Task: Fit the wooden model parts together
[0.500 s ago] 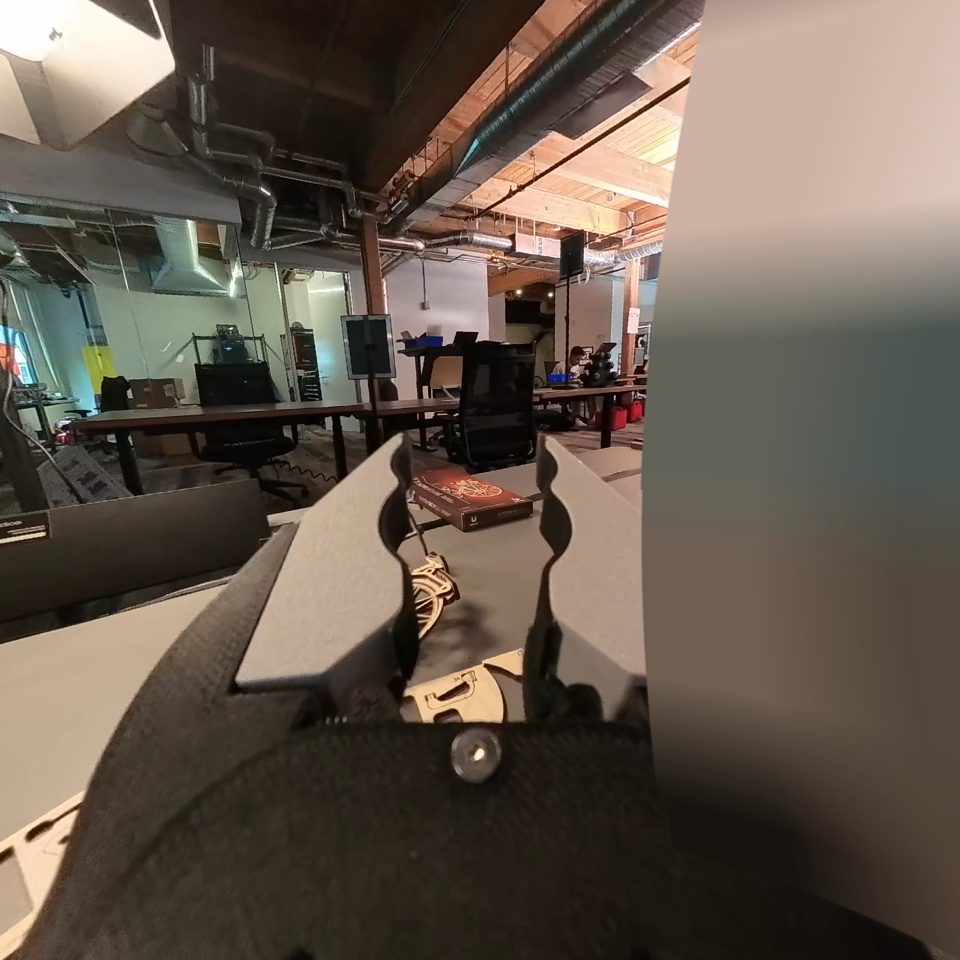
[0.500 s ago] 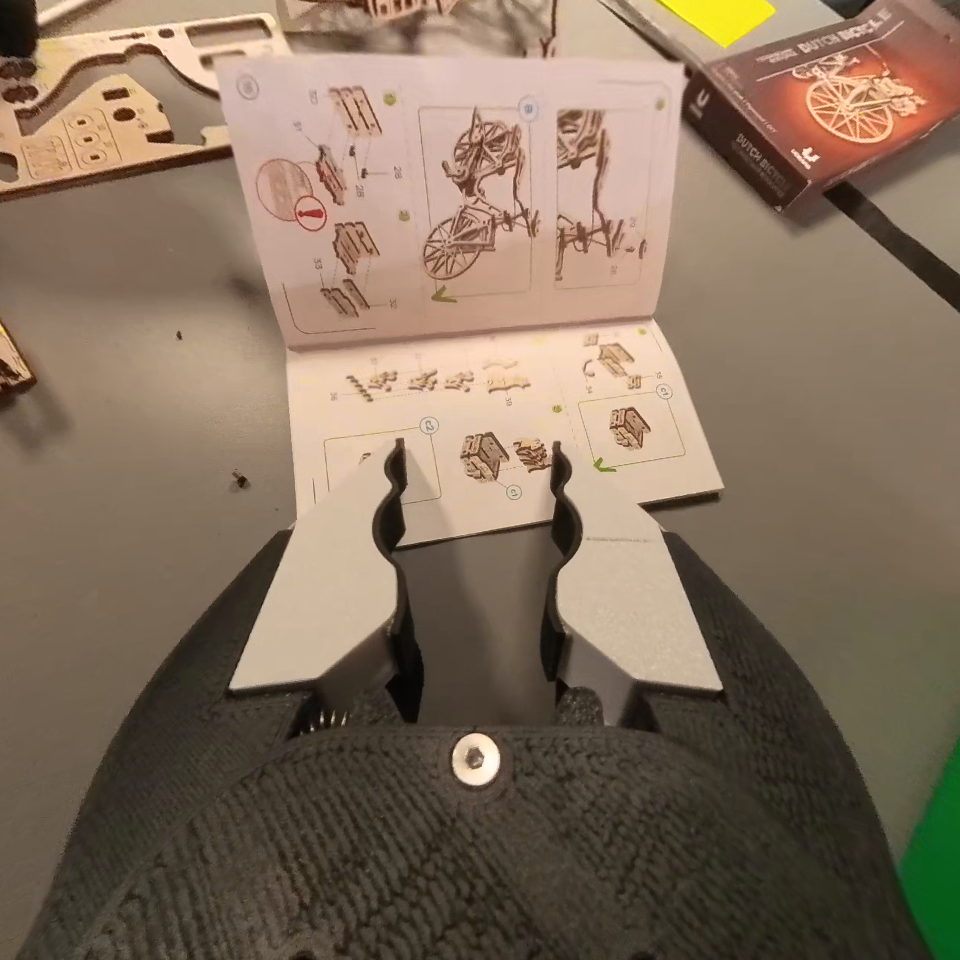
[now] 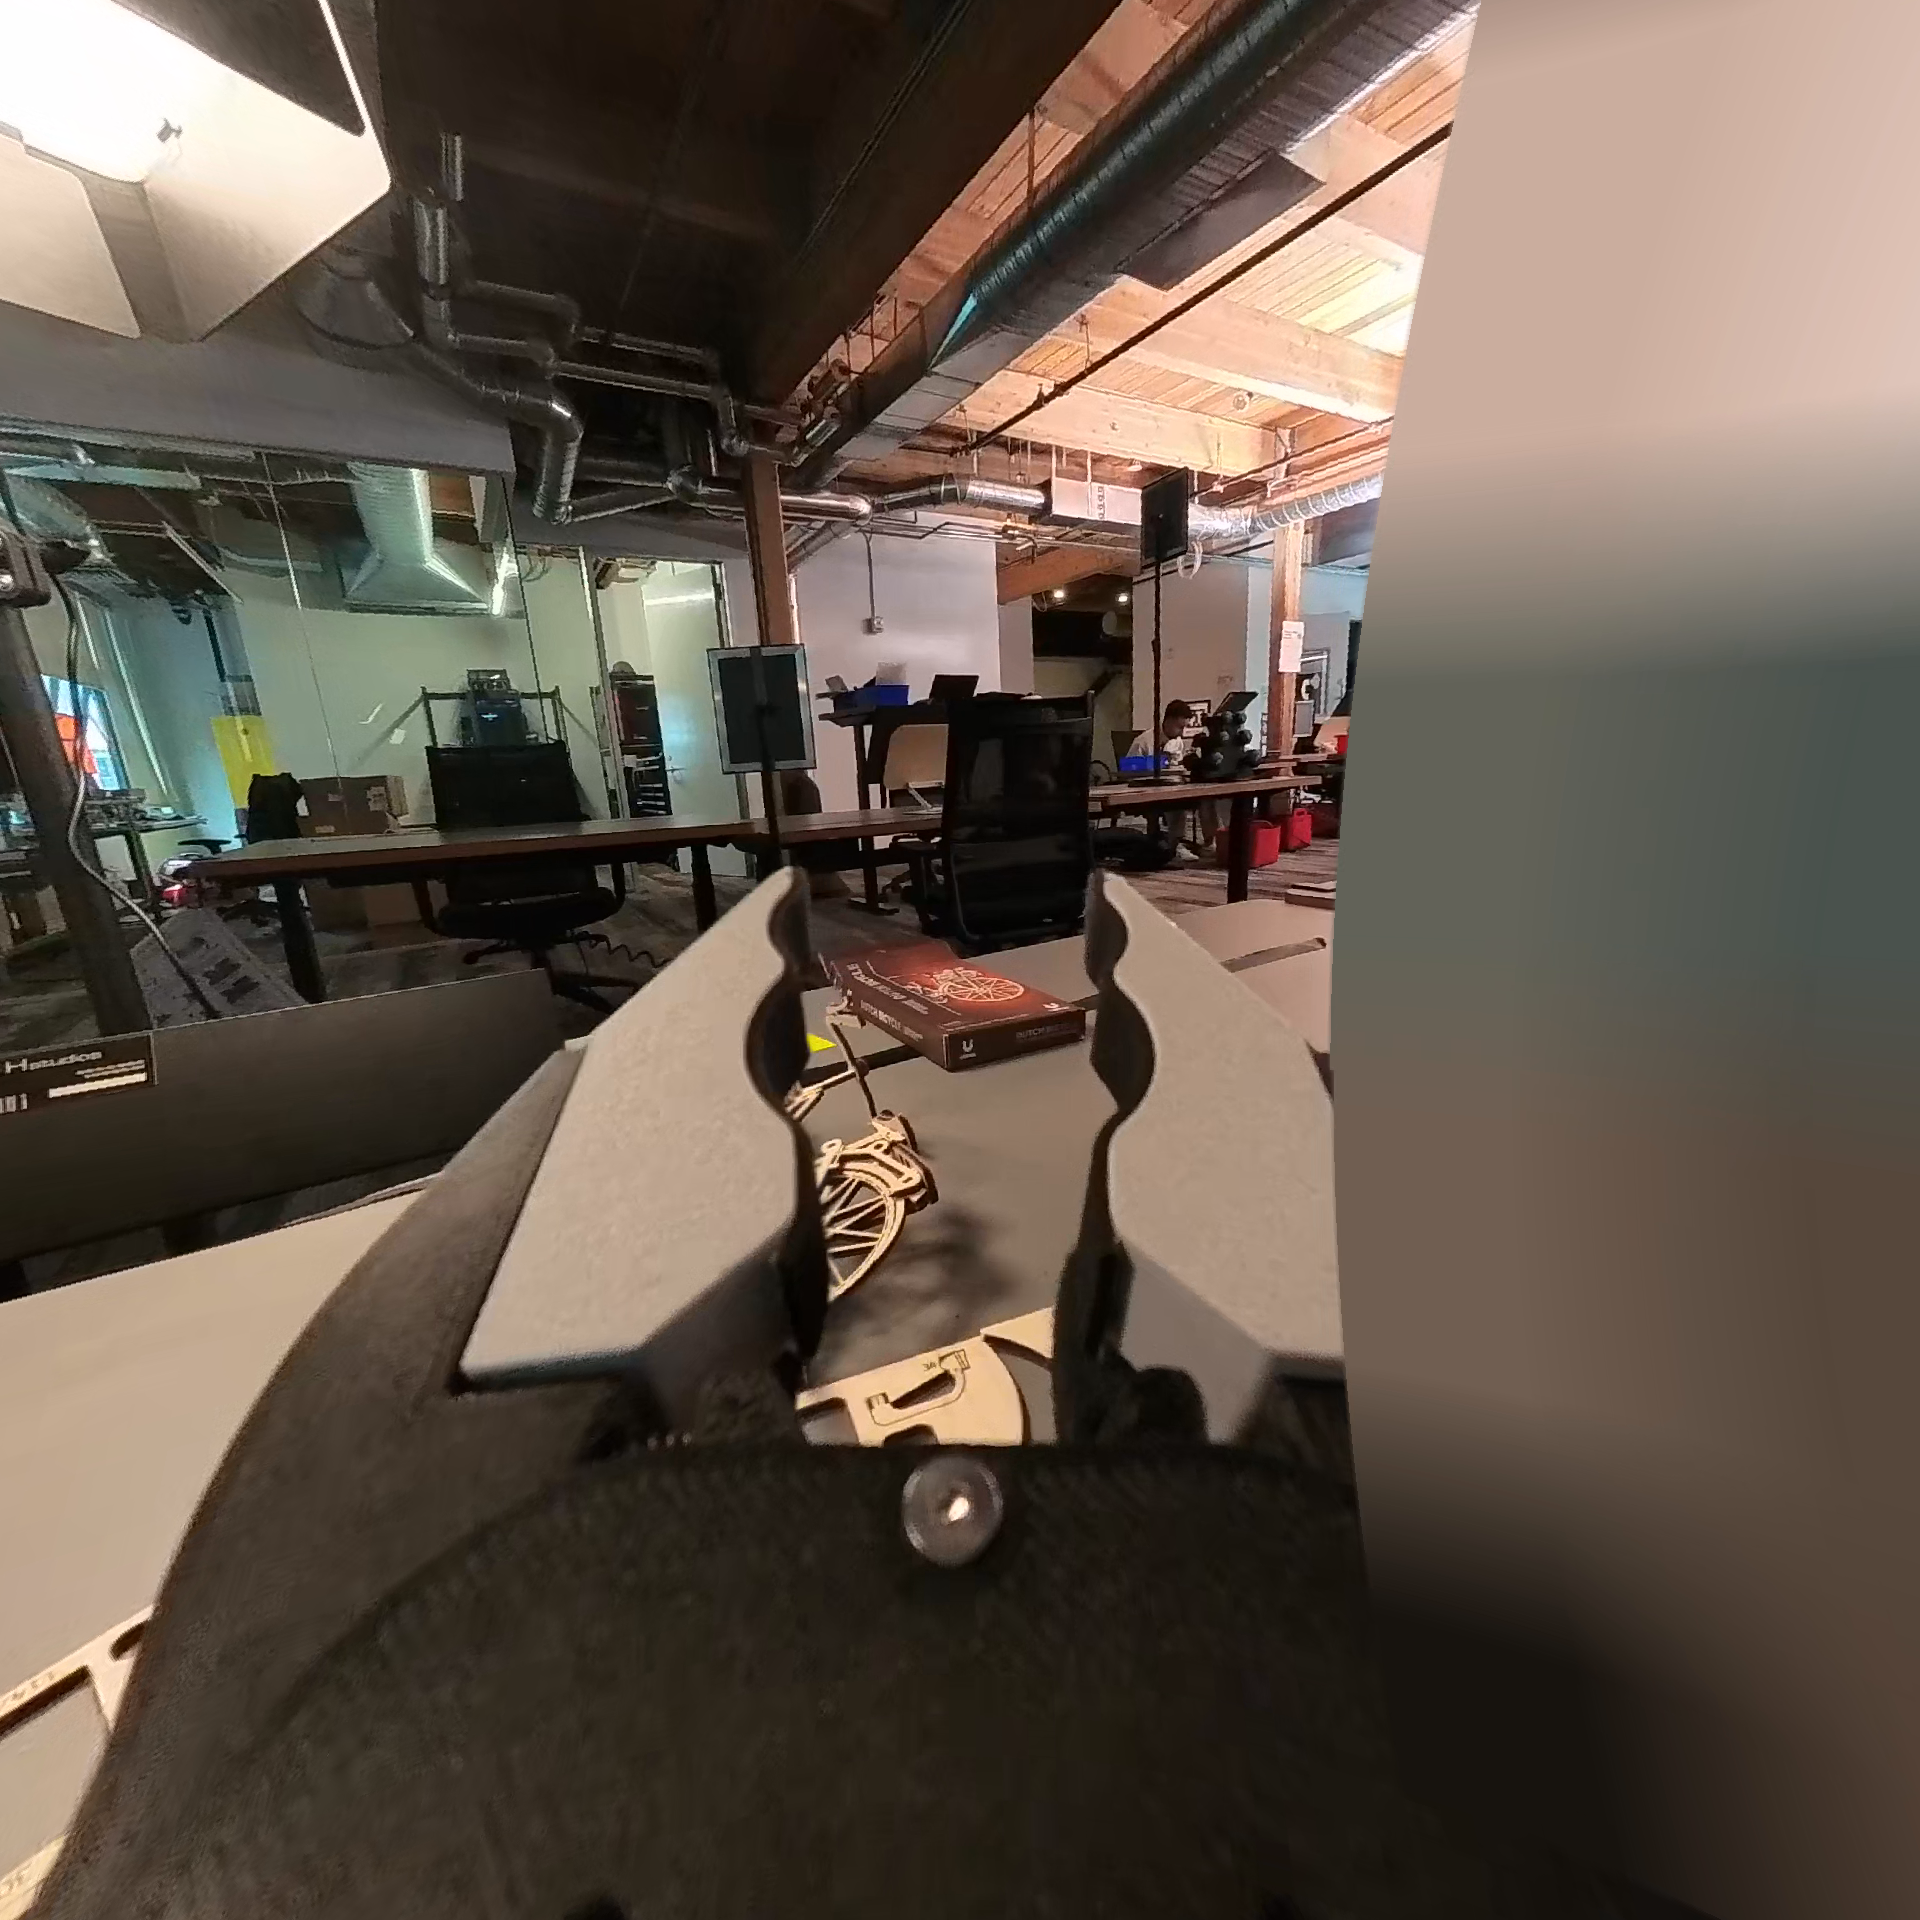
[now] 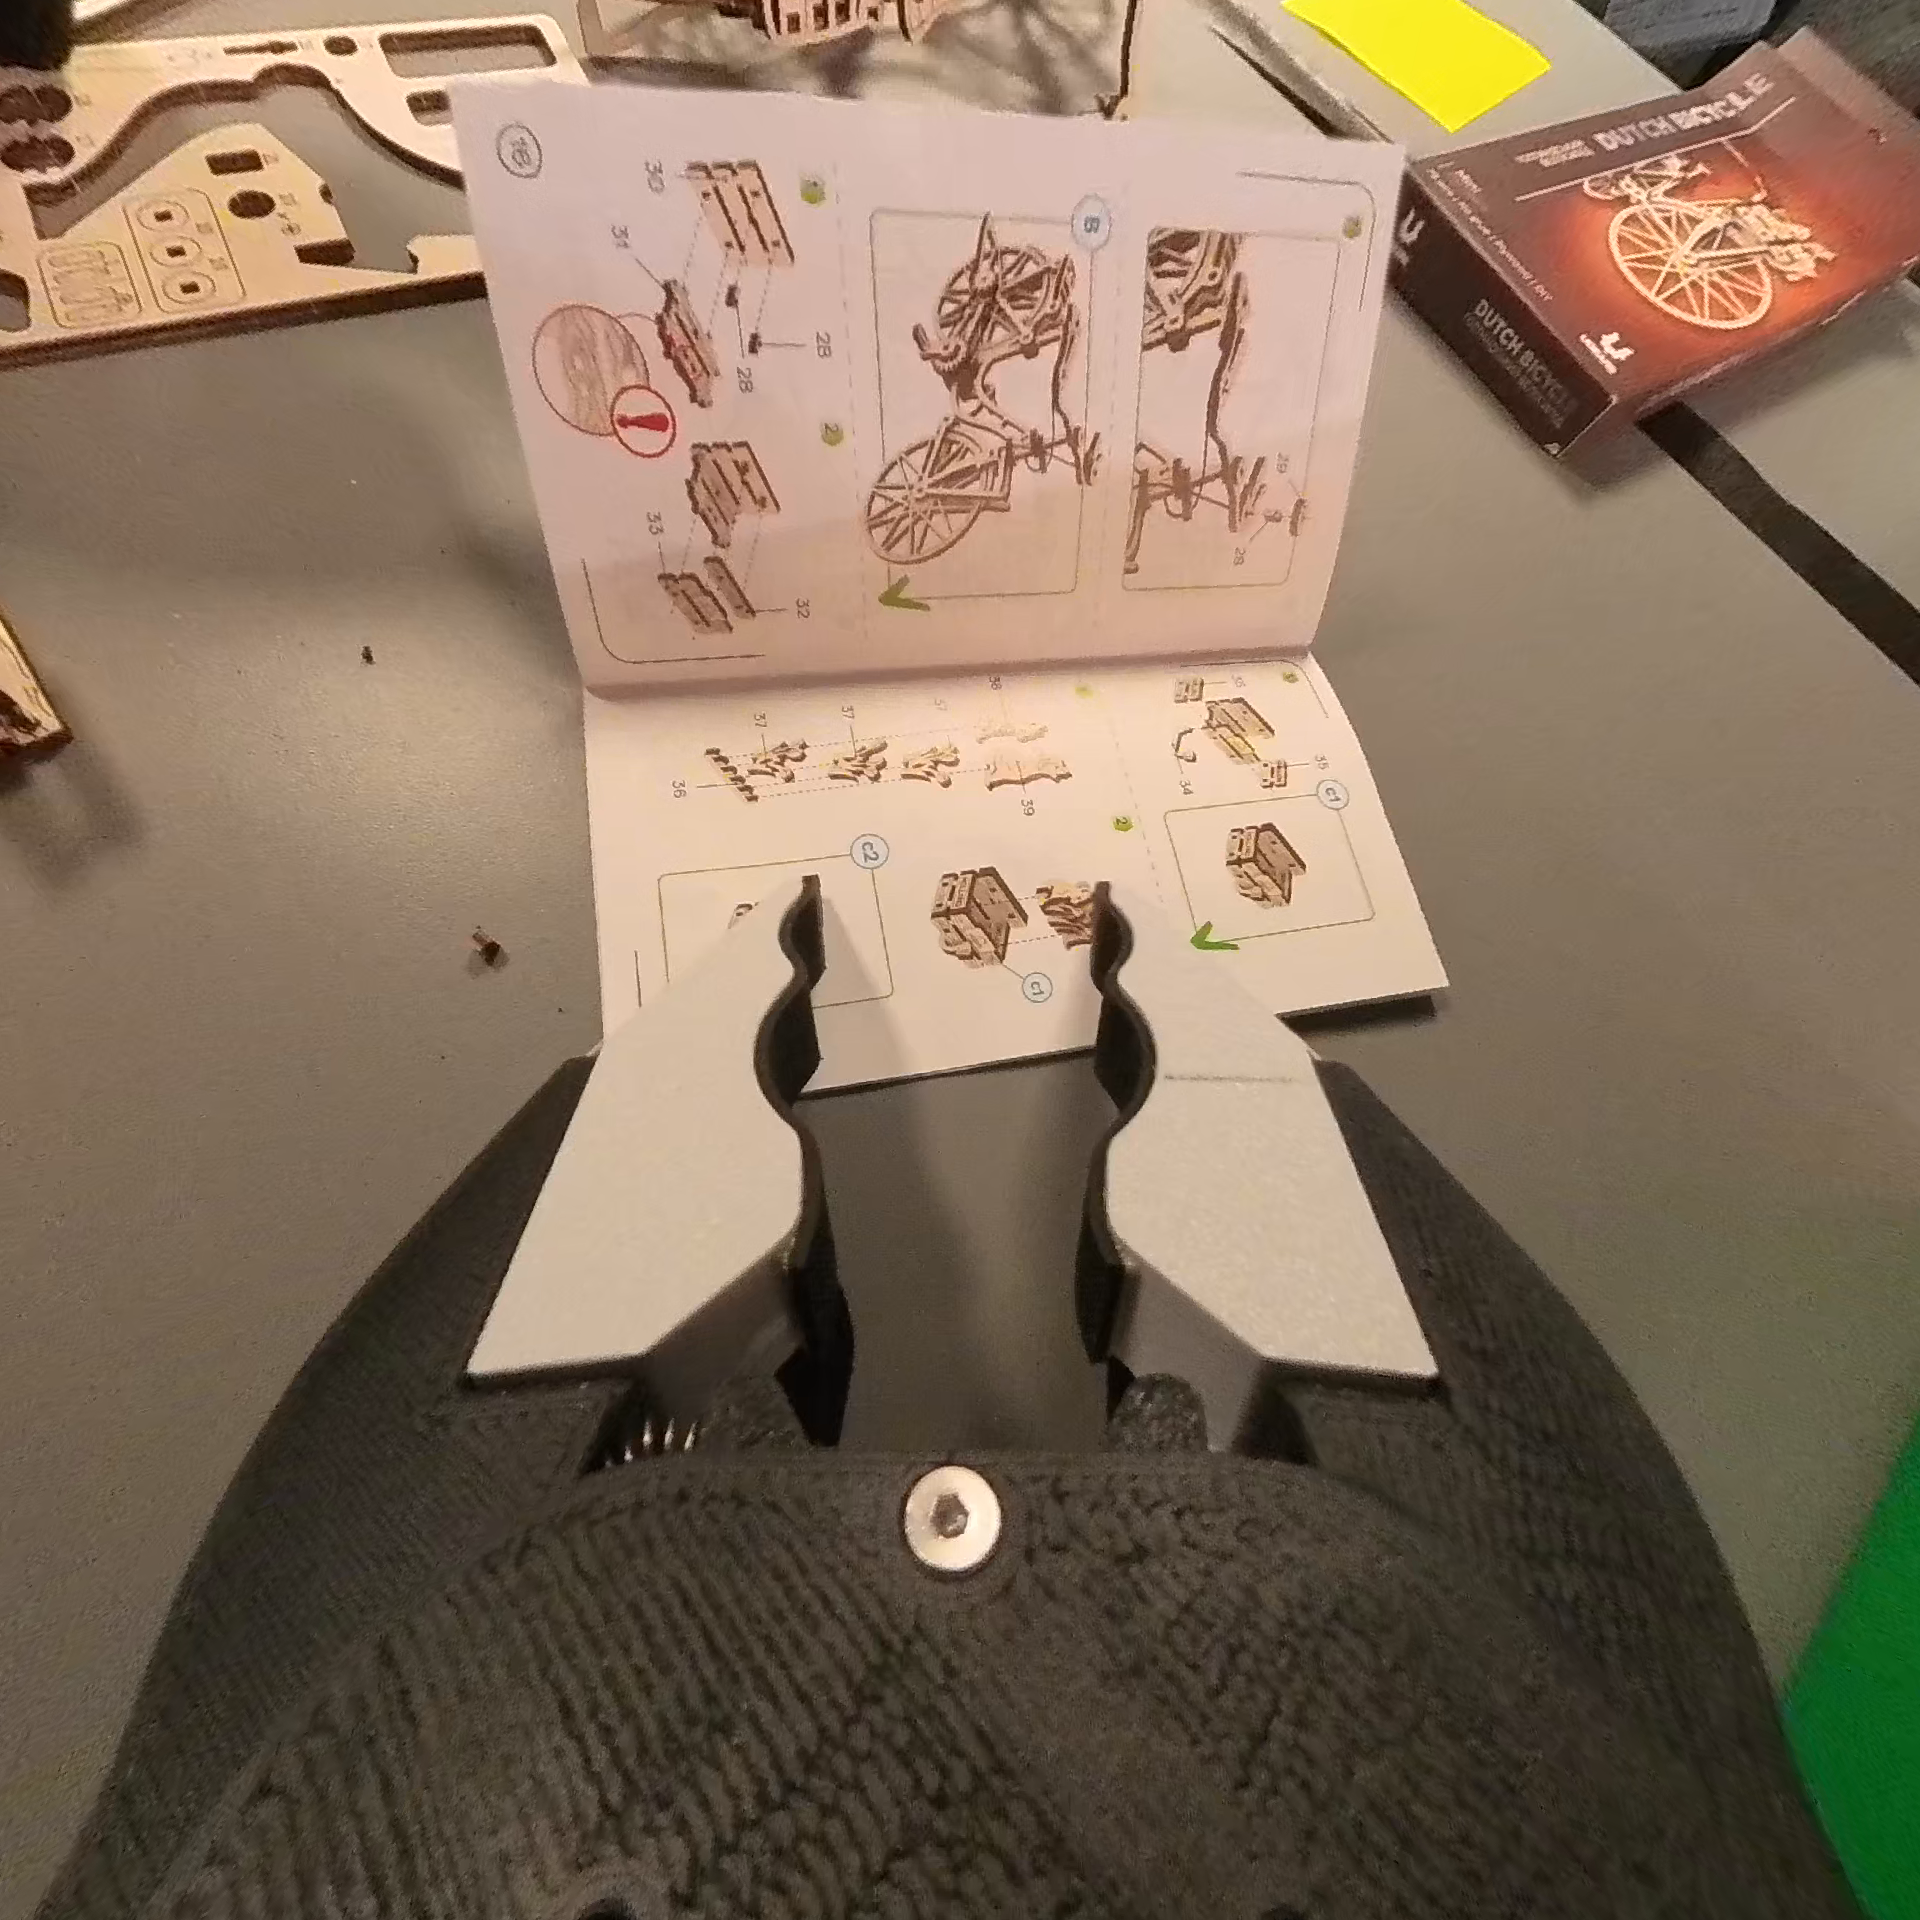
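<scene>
My right gripper point(image 4: 956, 894) hangs over the near edge of the open instruction booklet point(image 4: 977, 582), jaws spread wide with nothing between them; its tips sit above the booklet's near page, which lies flat on the grey table point(image 4: 260, 727), while the far page stands tilted up from the fold. To the far left of the booklet lies a flat wooden parts sheet point(image 4: 208, 208) with many cut-outs already empty. Just beyond the booklet's raised page I can see only the lower edge of the part-built wooden model point(image 4: 821, 16). At the far right rests the dark kit box point(image 4: 1683, 260), closed, lying flat; what is inside it I cannot tell. A yellow sheet of paper point(image 4: 1423, 47) lies near the box's far-left side. A small dark speck point(image 4: 484, 943) lies on the table left of the booklet.

My left gripper point(image 3: 940, 904) is held low over the table, jaws likewise spread and empty. Through the gap I see the wooden model point(image 3: 868, 1195), a spoked wheel with frame pieces, standing on the table, and farther off the same kit box point(image 3: 961, 1003). Close under my fingers shows a piece of another wooden parts sheet point(image 3: 925, 1397). Behind the table stand a black office chair point(image 3: 1013, 810) and long desks point(image 3: 468, 847).
</scene>
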`<state>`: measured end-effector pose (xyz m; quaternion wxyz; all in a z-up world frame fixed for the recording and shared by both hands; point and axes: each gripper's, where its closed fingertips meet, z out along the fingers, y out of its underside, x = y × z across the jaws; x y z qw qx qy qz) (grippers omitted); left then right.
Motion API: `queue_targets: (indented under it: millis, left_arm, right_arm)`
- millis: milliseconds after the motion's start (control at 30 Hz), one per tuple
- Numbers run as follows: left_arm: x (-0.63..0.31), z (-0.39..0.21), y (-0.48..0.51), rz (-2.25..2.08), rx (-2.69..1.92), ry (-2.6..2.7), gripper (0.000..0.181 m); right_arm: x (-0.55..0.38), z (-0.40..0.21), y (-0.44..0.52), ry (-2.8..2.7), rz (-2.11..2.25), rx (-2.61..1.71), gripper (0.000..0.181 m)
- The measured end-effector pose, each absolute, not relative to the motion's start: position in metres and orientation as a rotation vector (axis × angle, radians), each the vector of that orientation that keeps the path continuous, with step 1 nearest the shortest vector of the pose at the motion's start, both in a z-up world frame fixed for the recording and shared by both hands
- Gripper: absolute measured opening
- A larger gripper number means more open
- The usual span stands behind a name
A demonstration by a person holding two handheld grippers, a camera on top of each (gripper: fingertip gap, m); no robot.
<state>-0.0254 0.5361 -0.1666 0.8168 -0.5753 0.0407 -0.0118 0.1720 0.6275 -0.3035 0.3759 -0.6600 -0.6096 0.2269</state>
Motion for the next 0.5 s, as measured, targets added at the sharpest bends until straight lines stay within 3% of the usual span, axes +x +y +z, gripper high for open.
queue_targets:
  millis: [33, 500]
  left_arm:
    - [-0.0261, -0.1667, 0.5362, -0.025, -1.226, 0.082, 0.052]
    - [-0.0280, -0.1684, 0.5394, -0.042, -1.231, 0.064, 0.053]
  right_arm:
    - [0.1721, -0.3036, 0.6276, -1.560, 0.583, -1.691, 0.051]
    - [0.1725, -0.3047, 0.6292, -1.546, 0.605, -1.725, 0.052]
